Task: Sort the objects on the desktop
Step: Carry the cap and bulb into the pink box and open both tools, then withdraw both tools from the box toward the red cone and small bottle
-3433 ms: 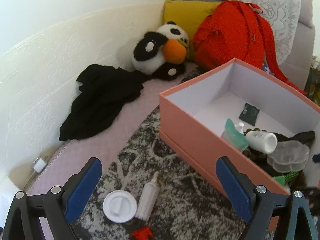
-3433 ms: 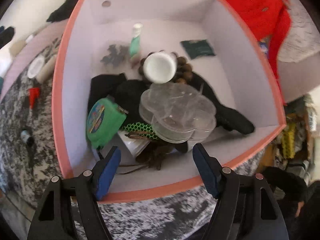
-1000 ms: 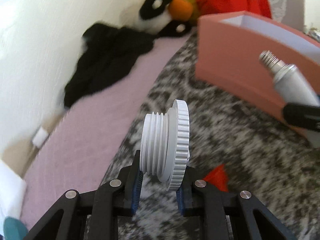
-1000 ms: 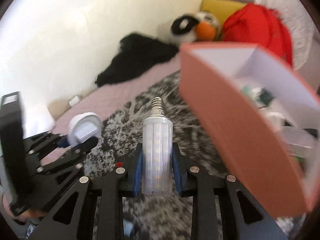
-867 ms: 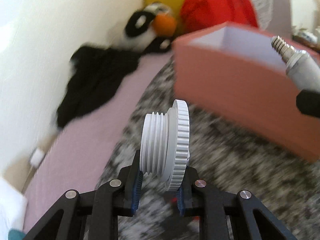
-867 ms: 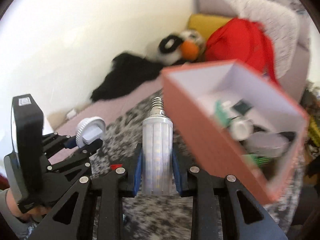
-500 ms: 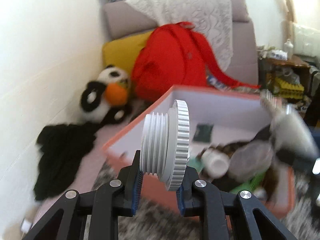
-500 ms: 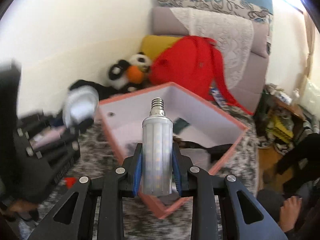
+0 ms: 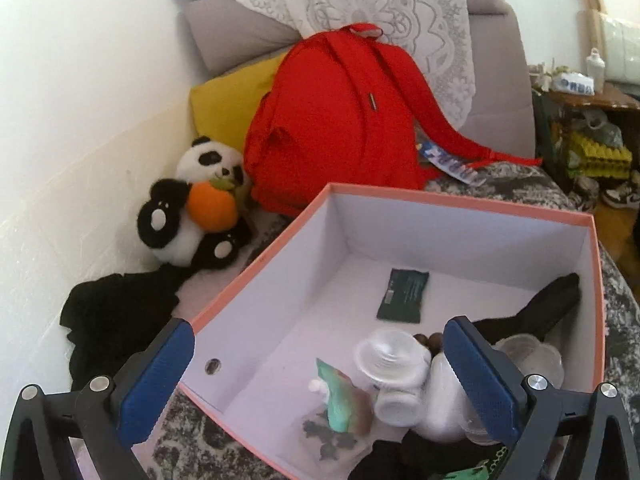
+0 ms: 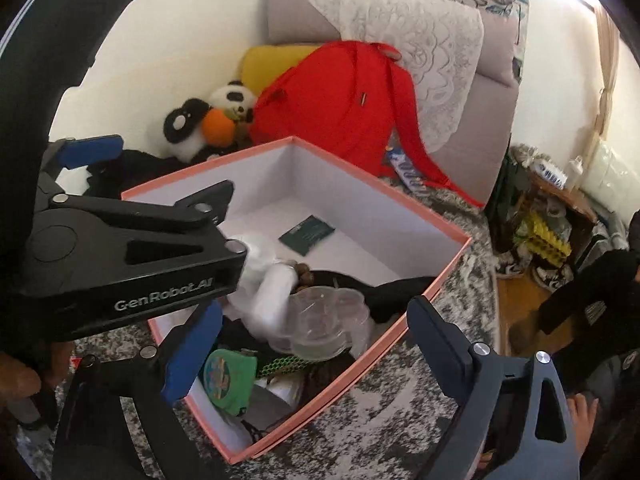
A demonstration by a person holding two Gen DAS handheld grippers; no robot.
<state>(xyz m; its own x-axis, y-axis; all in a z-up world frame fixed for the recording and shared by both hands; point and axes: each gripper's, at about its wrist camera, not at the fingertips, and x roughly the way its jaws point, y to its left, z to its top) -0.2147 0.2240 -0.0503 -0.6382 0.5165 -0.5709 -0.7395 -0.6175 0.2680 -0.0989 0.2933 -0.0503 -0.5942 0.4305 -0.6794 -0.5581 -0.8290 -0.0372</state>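
Both grippers hover over the pink box (image 9: 448, 201) with white inside (image 10: 420, 204). My left gripper (image 9: 316, 380) is open and empty; the white threaded cap (image 9: 390, 360) lies blurred in the box below it. My right gripper (image 10: 316, 344) is open and empty; the white LED bulb (image 10: 272, 296) lies blurred in the box beside a clear flower-shaped container (image 10: 328, 320). The left gripper's body (image 10: 132, 248) fills the left of the right wrist view. The box also holds a green tape measure (image 10: 228, 376), a dark packet (image 9: 402, 296) and black cloth (image 9: 536, 312).
A red backpack (image 9: 340, 120), a panda plush with an orange (image 9: 200, 208), a yellow cushion (image 9: 228, 100) and black clothing (image 9: 116, 312) lie behind and left of the box. A sofa with lace cover (image 9: 380, 12) is at the back. A cluttered side table (image 10: 556, 208) stands right.
Both grippers rose over the box and opened. The left let go of the threaded cap and the right let go of the LED bulb; both now lie in the box.
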